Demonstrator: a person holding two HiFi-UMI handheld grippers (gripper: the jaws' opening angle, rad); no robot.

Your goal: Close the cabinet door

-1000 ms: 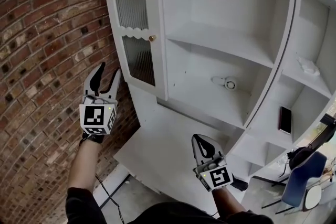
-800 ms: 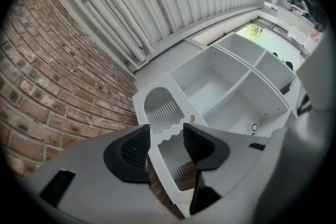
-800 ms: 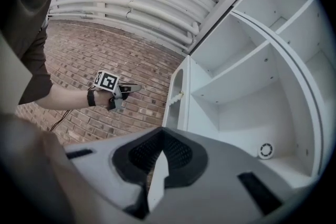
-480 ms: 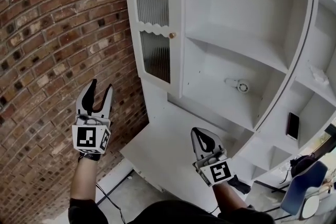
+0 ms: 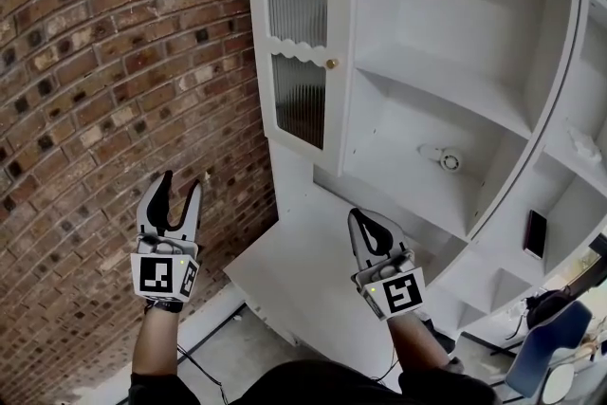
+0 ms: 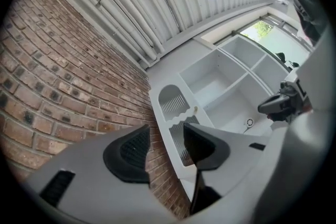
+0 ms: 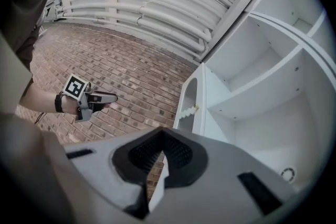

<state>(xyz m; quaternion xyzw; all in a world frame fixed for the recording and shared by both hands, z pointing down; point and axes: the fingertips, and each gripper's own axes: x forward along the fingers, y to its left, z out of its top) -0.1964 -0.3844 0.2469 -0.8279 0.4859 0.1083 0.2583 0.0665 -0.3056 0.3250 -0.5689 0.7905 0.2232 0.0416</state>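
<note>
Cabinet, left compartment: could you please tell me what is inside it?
A shelf, and below it a small round white thing. The compartment's top runs out of frame.

One cabinet door [image 5: 302,52]; two grippers [image 5: 181,182] [image 5: 360,219]

A white cabinet door [image 5: 299,43] stands open near the brick wall [image 5: 85,62], leaving a narrow gap between them. Open air lies before the door and above the bare counter [image 5: 285,285]. The shelves [image 5: 446,100] are open-fronted; a small round fitting [image 5: 450,162] sits on one.
</note>
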